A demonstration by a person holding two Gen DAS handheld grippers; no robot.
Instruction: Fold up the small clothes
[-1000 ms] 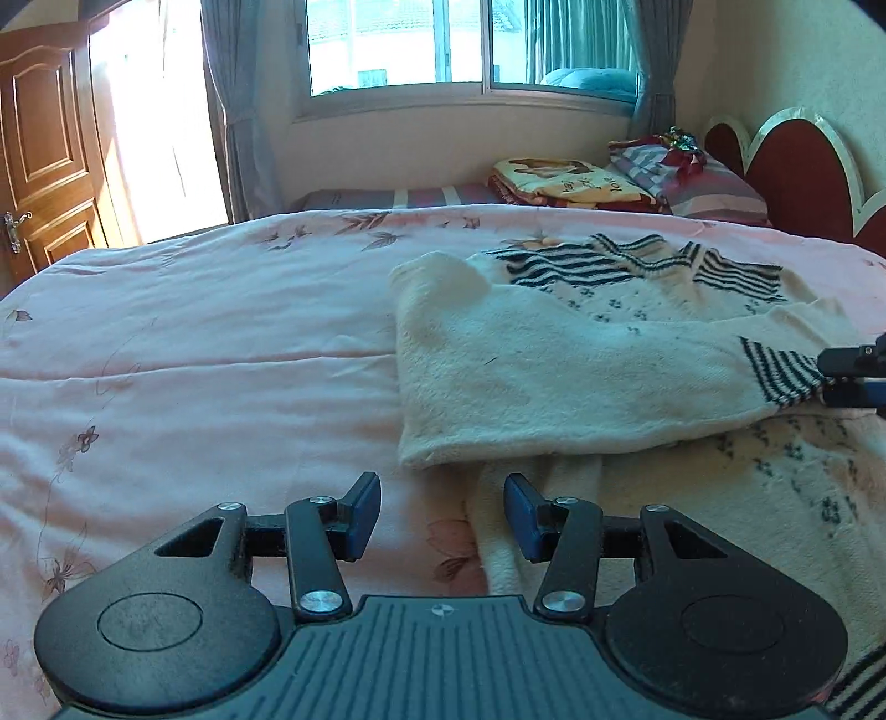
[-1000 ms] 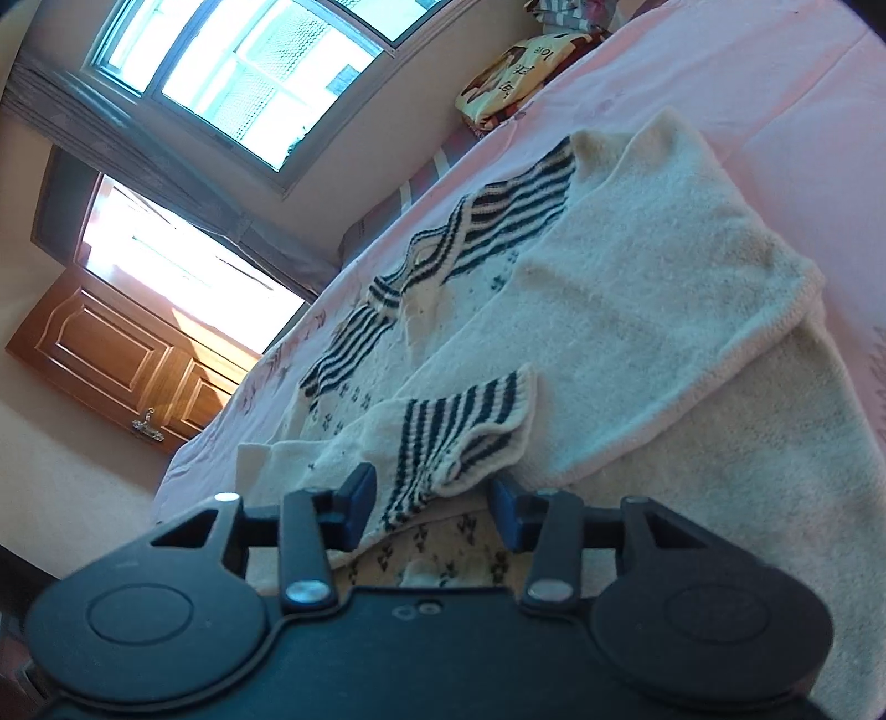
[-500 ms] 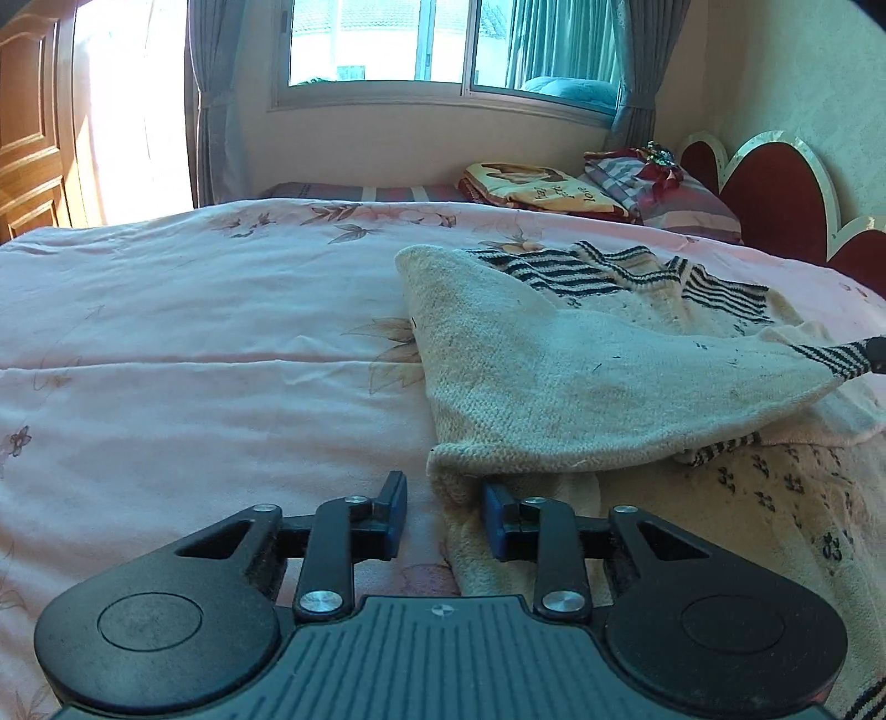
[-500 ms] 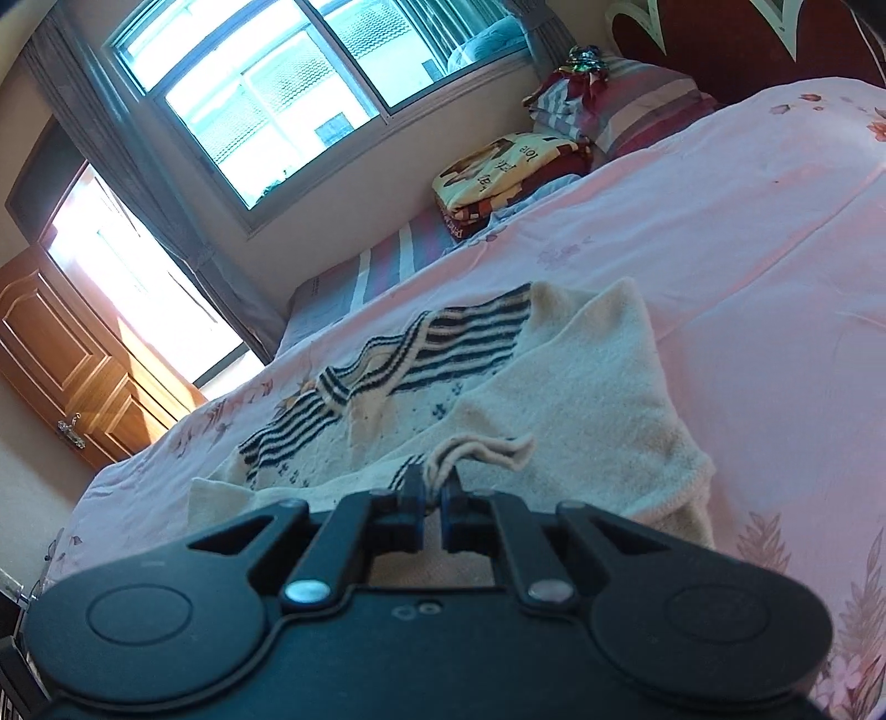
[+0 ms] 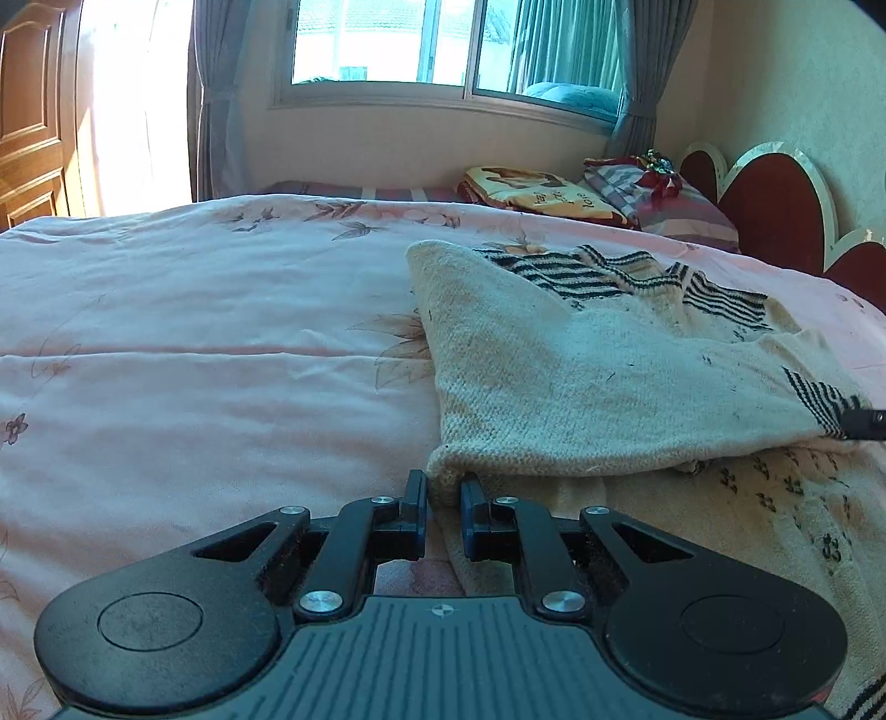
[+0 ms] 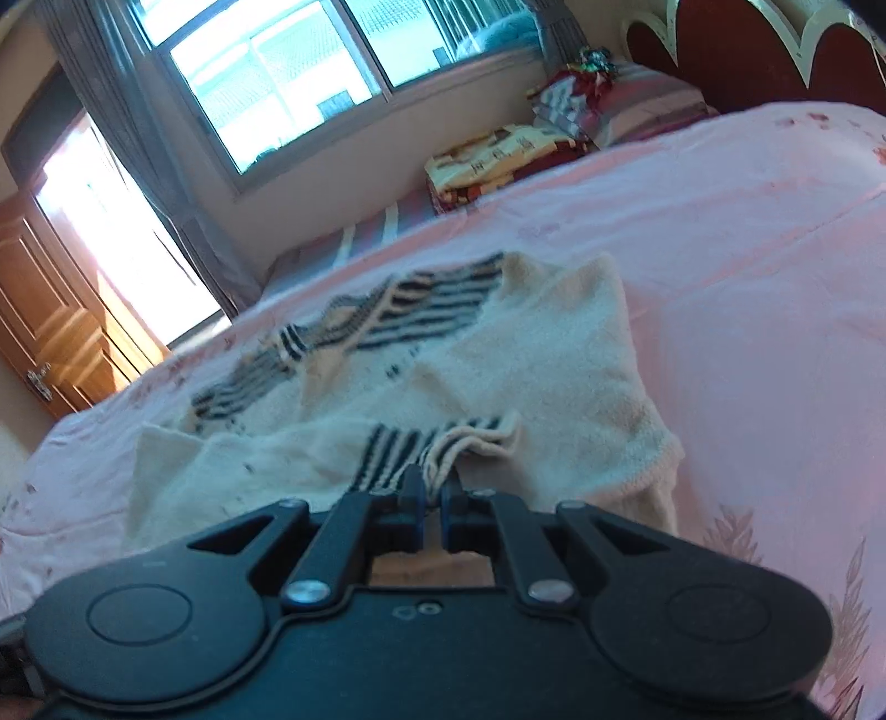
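Note:
A cream knitted sweater (image 5: pixel 581 376) with black-striped collar and cuffs lies on the pink bedspread (image 5: pixel 194 343). One sleeve is folded across its body. My left gripper (image 5: pixel 443 490) is shut on the folded edge of the sleeve at the sweater's near left side. My right gripper (image 6: pixel 433 487) is shut on the striped cuff (image 6: pixel 437 443) of that sleeve and holds it a little above the sweater body (image 6: pixel 554 354). The right gripper's tip shows at the right edge of the left wrist view (image 5: pixel 864 423).
Folded blankets (image 5: pixel 542 191) and pillows (image 5: pixel 664 205) lie at the far side of the bed by the red headboard (image 5: pixel 775 210). A window (image 5: pixel 443 44) and a wooden door (image 6: pixel 50 332) are behind. Pink bedspread spreads to the left.
Both grippers closed: the right onto the striped cuff, the left onto the folded sleeve edge. The sleeve has been lifted and stretched between them.

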